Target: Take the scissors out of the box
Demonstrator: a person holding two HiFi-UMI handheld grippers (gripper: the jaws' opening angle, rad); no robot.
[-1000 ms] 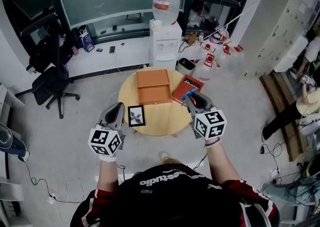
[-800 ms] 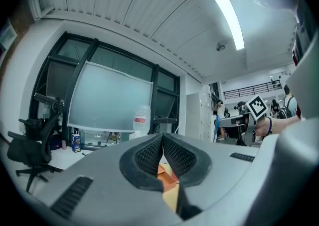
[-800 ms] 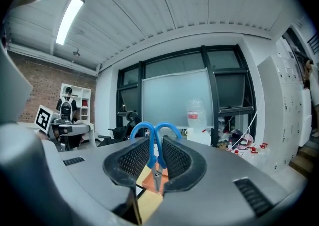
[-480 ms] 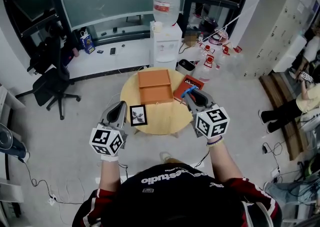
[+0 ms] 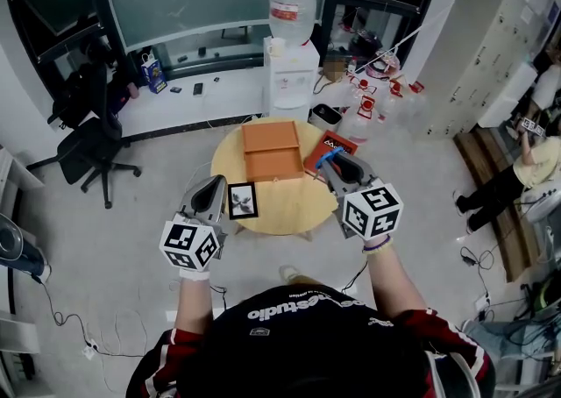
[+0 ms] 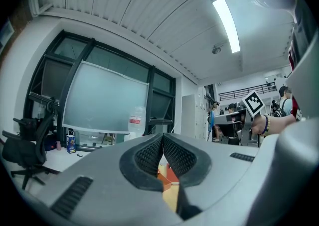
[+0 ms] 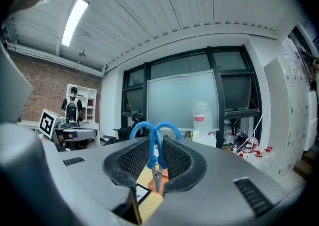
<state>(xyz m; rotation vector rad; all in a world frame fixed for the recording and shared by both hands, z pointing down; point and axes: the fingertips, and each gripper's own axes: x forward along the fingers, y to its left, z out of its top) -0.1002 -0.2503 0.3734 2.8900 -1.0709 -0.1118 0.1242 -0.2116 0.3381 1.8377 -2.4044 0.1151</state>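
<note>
An orange box lies open on the round wooden table. My right gripper hovers over the table's right side, just right of the box, shut on blue-handled scissors. In the right gripper view the scissors stand between the pads, the handle loops sticking up past my right gripper and the blades pointing down. My left gripper is held off the table's left edge; in its own view the left gripper is shut with nothing between the pads.
A red book lies right of the box, partly under my right gripper. A black-framed picture rests near the table's left front. A water dispenser stands behind the table, an office chair to the far left.
My right gripper has risen slightly with the scissors still between its pads. My left gripper has stayed where it was.
</note>
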